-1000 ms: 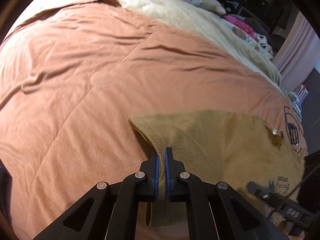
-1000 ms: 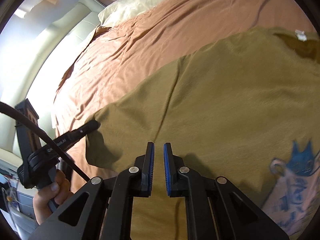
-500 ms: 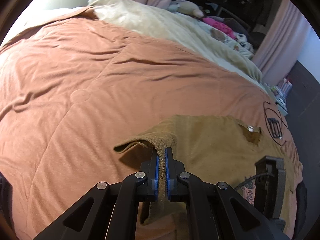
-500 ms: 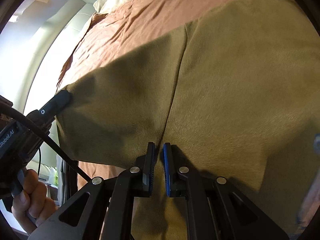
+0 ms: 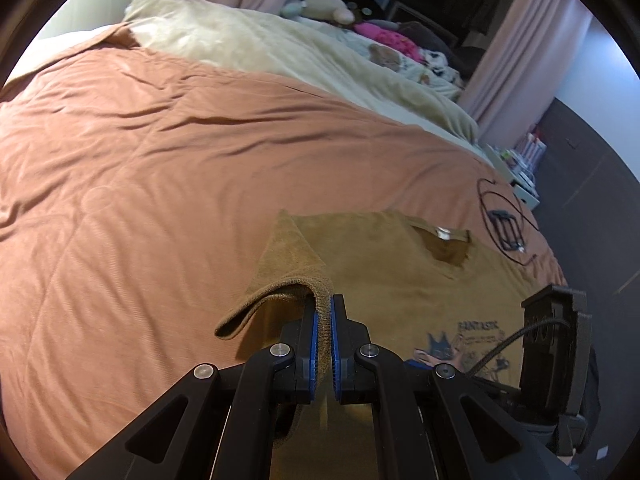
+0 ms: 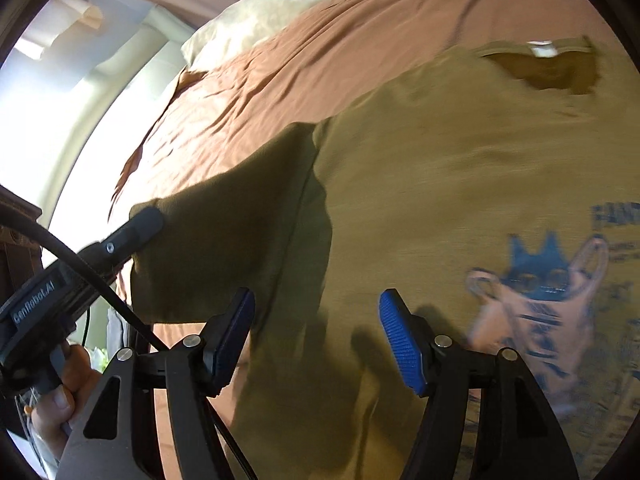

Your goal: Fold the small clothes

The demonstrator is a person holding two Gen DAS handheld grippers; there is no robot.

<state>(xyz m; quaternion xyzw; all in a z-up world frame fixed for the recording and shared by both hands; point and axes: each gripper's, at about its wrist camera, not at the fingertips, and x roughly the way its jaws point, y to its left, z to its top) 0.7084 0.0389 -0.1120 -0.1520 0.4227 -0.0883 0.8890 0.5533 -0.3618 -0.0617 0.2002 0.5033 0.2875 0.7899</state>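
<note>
A small mustard-brown t-shirt (image 5: 400, 276) with a blue cat print (image 6: 540, 268) lies on an orange-brown bedspread (image 5: 140, 160). My left gripper (image 5: 330, 312) is shut on the shirt's sleeve (image 5: 288, 276) and holds it lifted and folded toward the shirt's body. It shows in the right wrist view (image 6: 136, 228) pinching the sleeve (image 6: 240, 220). My right gripper (image 6: 316, 332) is open and empty, its fingers just above the shirt near the side seam. The neck opening with a white label (image 6: 540, 48) lies at the far end.
A cream blanket (image 5: 280, 52) and soft toys (image 5: 384, 36) lie at the far side of the bed. A black cable and small frame (image 5: 504, 224) rest on the bedspread near the right edge. A window glows left in the right wrist view.
My right gripper has opened wide and drawn back from the fabric it was pressed against. My left gripper has carried the sleeve farther over toward the shirt's body.
</note>
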